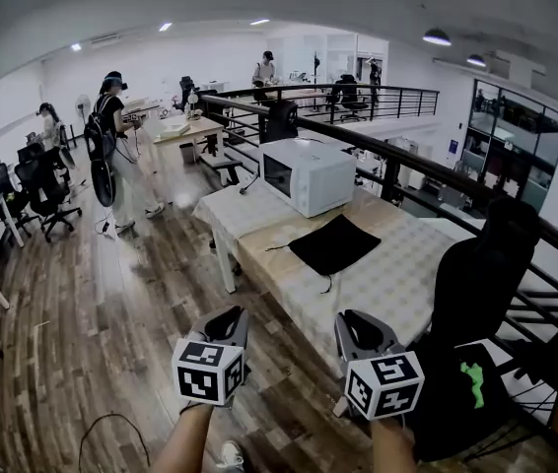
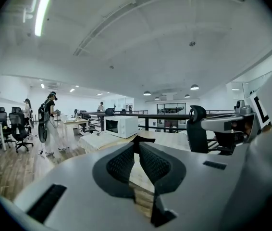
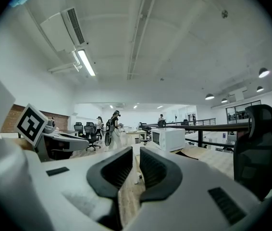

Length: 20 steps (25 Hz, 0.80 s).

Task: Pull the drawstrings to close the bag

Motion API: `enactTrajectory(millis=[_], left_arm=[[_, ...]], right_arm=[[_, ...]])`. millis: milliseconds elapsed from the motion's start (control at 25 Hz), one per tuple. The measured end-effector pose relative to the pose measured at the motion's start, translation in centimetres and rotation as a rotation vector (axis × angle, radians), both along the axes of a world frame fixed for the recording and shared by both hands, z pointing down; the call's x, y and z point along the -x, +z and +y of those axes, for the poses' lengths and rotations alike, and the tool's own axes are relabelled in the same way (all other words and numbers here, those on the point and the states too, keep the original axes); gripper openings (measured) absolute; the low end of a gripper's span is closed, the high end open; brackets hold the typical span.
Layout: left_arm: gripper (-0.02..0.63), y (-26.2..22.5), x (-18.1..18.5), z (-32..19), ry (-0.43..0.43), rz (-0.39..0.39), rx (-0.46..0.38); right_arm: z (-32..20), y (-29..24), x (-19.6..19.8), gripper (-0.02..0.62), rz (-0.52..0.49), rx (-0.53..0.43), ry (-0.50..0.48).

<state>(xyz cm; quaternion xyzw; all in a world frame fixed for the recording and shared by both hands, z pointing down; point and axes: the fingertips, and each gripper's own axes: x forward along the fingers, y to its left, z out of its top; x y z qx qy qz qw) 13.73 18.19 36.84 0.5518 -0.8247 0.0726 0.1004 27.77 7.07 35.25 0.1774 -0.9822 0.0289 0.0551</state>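
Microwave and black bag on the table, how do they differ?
Colour: the microwave is white, the black bag dark. Shape: the microwave is a rigid box standing tall, while the black bag lies flat and limp. Place: the microwave sits toward the table's far end, the black bag nearer the middle, closer to the head camera. Both rest on the same table.

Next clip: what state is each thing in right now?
Left gripper: shut, empty.
Right gripper: shut, empty.
Bag: flat on the table, untouched.
Drawstrings: slack, lying loose beside the bag.
Microwave: door shut.
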Motion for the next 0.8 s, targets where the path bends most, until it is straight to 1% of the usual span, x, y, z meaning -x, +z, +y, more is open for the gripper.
enactTrajectory(millis=[120, 200, 240, 360, 600, 800], left_arm=[[0.032, 0.4, 2.0, -0.5, 0.011, 0.006, -0.002], [0.043, 0.8, 3.4, -1.1, 0.026, 0.012, 0.004], [0.052, 1.0, 4.3, -1.4, 0.034, 0.015, 0.007], [0.079, 1.3, 7.4, -2.2, 0.055, 0.027, 0.012], [0.115, 1.1, 14.0, -3.8, 0.094, 0.046, 0.005], [0.141, 1.2, 18.8, -4.4, 0.119, 0.058, -0.002]], right_arm=[[-0.3, 0.6, 1.6, 0.037, 0.012, 0.001, 0.01], [-0.6, 0.8, 2.9, 0.075, 0.018, 0.004, 0.015], [-0.8, 0.9, 3.7, 0.08, 0.02, 0.004, 0.02], [-1.4, 0.9, 6.6, 0.089, 0.03, 0.001, 0.039], [-2.1, 0.9, 12.5, 0.121, 0.062, -0.001, 0.085], [-2.6, 0.8, 16.4, 0.156, 0.074, 0.004, 0.133]])
